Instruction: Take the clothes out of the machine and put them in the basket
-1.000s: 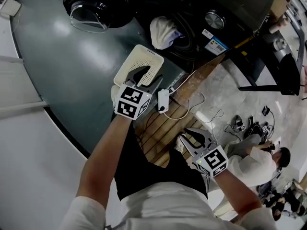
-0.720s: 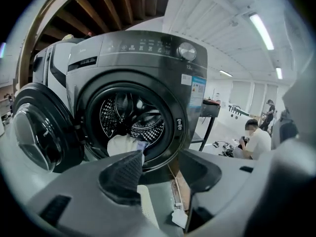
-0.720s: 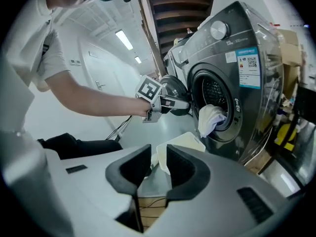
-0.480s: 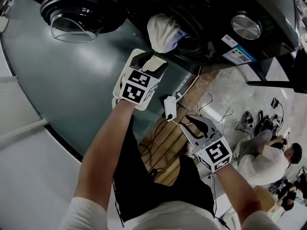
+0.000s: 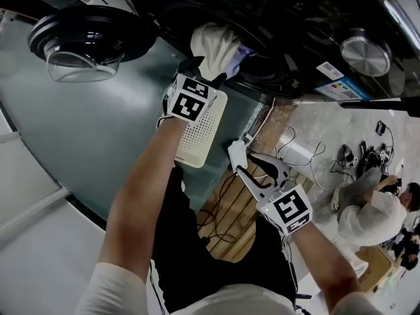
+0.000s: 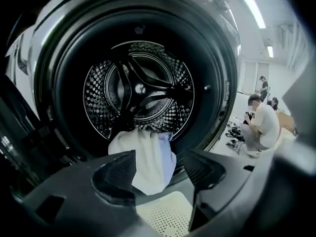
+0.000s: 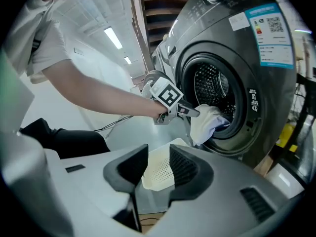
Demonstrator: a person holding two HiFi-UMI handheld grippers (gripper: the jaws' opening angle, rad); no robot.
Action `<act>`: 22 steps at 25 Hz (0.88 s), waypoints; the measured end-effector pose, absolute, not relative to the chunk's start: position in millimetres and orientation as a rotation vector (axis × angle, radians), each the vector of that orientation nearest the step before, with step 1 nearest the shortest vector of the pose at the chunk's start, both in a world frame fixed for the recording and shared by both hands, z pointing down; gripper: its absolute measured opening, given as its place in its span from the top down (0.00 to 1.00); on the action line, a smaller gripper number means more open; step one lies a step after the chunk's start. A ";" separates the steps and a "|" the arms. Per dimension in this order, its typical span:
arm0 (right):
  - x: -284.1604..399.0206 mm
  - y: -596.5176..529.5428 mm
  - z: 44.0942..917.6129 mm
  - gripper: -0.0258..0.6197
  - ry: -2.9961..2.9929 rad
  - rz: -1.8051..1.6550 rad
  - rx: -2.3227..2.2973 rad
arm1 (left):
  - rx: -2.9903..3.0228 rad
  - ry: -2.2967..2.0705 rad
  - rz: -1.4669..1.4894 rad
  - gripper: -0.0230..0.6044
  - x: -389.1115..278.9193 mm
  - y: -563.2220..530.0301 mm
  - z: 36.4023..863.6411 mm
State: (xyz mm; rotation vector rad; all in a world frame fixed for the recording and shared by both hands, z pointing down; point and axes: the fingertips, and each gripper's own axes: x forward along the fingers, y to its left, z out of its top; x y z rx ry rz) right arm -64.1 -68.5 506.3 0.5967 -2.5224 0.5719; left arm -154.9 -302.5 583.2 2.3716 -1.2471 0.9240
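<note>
The clothes point(image 5: 216, 44), a white bundle with a pale blue fold, hang out over the lower lip of the washing machine's point(image 7: 247, 83) round opening, half in the perforated drum point(image 6: 138, 90) and half drooping down the front. Right below them on the floor sits the basket point(image 5: 202, 133), cream and dotted with small holes, with nothing to be seen in the part that shows. The left gripper point(image 5: 203, 71) is reached up to the bundle. In the left gripper view its jaws are apart and opening, the cloth shows in the gap between them, and the pads do not press on it. From the side, in the right gripper view, one jaw tip lies at the cloth's edge; whether it touches I cannot tell. The right gripper point(image 5: 246, 163) hangs lower and well apart from the clothes, near a white plug block point(image 5: 236, 155) and its cables. Its jaws are opening too, with nothing between them and only the basket beyond. The machine's glass door point(image 5: 85, 35) stands swung open at the left. A person point(image 6: 261, 125) crouches on the floor off to the right.
</note>
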 end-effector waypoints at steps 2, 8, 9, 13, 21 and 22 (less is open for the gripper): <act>-67.8 -72.7 511.1 0.77 -2.500 0.586 0.606 | 2.379 -1.233 0.964 0.49 -155.9 -320.4 592.6; -76.1 -77.8 525.2 0.77 -2.473 0.632 0.636 | 2.398 -1.227 1.078 0.43 -156.2 -369.2 615.6; -75.5 -78.6 527.6 0.77 -2.469 0.645 0.647 | 2.399 -1.225 1.103 0.42 -155.0 -376.2 619.4; -71.3 -79.5 537.3 0.77 -2.454 0.666 0.667 | 2.398 -1.236 1.153 0.39 -149.3 -401.1 631.6; -64.7 -76.8 548.0 0.77 -2.443 0.704 0.671 | 2.387 -1.236 1.330 0.32 -144.6 -425.7 656.2; -63.3 -76.4 549.2 0.77 -2.443 0.708 0.671 | 2.382 -1.227 1.345 0.32 -143.6 -427.4 659.7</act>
